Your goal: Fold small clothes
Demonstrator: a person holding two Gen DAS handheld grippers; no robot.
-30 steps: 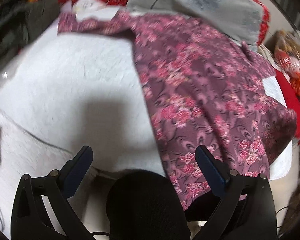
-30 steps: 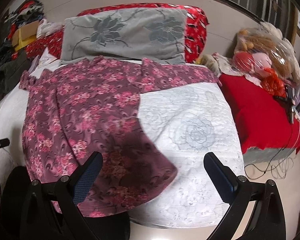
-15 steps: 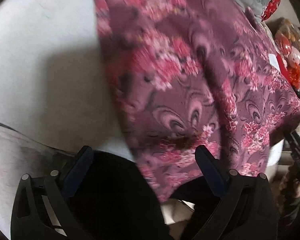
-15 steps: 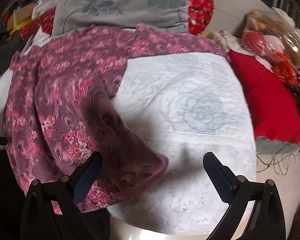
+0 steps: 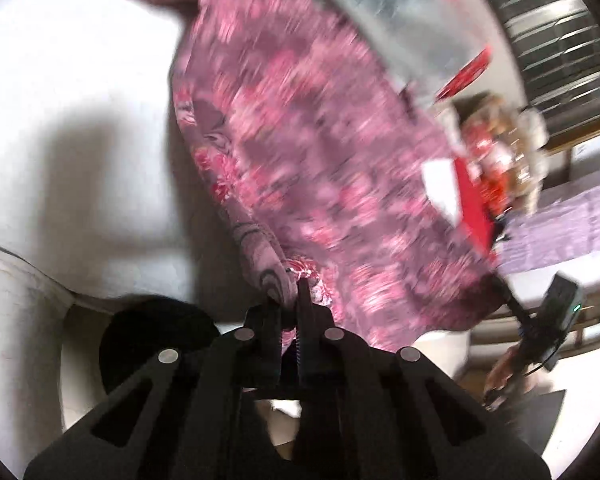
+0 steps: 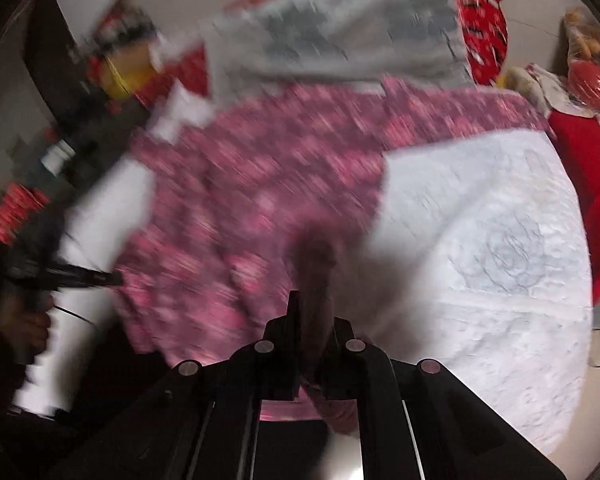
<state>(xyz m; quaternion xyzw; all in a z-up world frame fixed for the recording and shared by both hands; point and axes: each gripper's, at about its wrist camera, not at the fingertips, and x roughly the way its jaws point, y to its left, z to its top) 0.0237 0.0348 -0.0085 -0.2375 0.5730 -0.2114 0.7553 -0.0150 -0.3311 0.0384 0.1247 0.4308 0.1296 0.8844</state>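
Gripping the near hem at two spots, both tongs, left (image 5: 296, 300) and right (image 6: 312, 320), are clenched on the floral garment (image 5: 320, 168), probably to carry that edge up into a fold. It sprawls mid-frame across the white quilted bed (image 6: 480, 240); grey pillow (image 6: 340, 32) at top, everything motion-blurred.
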